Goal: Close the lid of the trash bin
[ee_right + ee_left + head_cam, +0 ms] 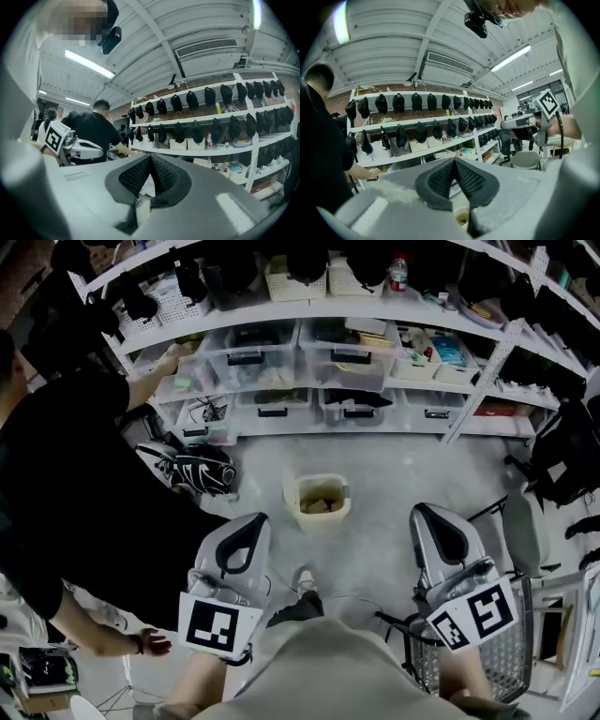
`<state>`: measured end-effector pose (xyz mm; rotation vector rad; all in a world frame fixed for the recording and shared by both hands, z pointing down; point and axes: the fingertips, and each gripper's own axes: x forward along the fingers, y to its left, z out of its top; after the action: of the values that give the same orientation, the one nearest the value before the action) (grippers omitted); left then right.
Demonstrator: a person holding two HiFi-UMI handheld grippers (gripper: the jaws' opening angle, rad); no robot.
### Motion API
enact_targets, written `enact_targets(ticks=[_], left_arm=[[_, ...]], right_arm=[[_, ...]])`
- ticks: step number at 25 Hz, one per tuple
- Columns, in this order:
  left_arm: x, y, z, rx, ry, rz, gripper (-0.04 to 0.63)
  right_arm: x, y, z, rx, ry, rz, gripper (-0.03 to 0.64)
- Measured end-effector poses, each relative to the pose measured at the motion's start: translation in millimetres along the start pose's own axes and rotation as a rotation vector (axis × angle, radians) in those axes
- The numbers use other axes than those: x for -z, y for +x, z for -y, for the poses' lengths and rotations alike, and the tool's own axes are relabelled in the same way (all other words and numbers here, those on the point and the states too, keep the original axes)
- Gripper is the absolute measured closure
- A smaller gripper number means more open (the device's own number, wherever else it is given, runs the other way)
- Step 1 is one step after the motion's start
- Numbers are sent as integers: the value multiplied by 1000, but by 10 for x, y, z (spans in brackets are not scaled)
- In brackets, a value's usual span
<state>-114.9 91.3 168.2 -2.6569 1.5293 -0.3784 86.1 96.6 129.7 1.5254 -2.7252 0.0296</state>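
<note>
A small cream trash bin (321, 501) stands on the grey floor in front of the shelves. Its top is open and brownish rubbish shows inside; I cannot make out its lid. My left gripper (247, 521) hovers to the bin's near left with its jaws shut and empty. My right gripper (427, 514) hovers to the bin's near right, also shut and empty. In the left gripper view the black pads (466, 178) meet at their tips, and a bit of the bin (461, 216) shows below them. The right gripper's pads (161, 176) meet the same way.
A person in black (66, 484) stands at the left, reaching into the white shelving (328, 310) with storage boxes. A black-and-white bag (199, 471) lies on the floor left of the bin. A chair (521, 532) and a wire basket (511, 657) are at the right.
</note>
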Motion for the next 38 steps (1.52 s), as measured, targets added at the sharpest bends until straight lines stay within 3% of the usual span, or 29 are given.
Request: enact_targets(ticks=[7, 17, 26, 29, 38], left_arm=[[141, 564, -685, -29, -37, -27, 594], [309, 1182, -1497, -56, -15, -57, 594], [418, 1587, -1676, -82, -66, -117, 594], [549, 1754, -1721, -70, -25, -136, 594], [1385, 2327, -1685, -74, -93, -282, 594]], right_arm=[[66, 862, 205, 0, 4, -34, 614], [190, 1788, 497, 22, 14, -65, 614], [470, 2156, 884, -8, 66, -135, 614], [590, 2270, 1024, -13, 83, -158, 614], [1386, 2596, 1472, -50, 144, -262, 614]])
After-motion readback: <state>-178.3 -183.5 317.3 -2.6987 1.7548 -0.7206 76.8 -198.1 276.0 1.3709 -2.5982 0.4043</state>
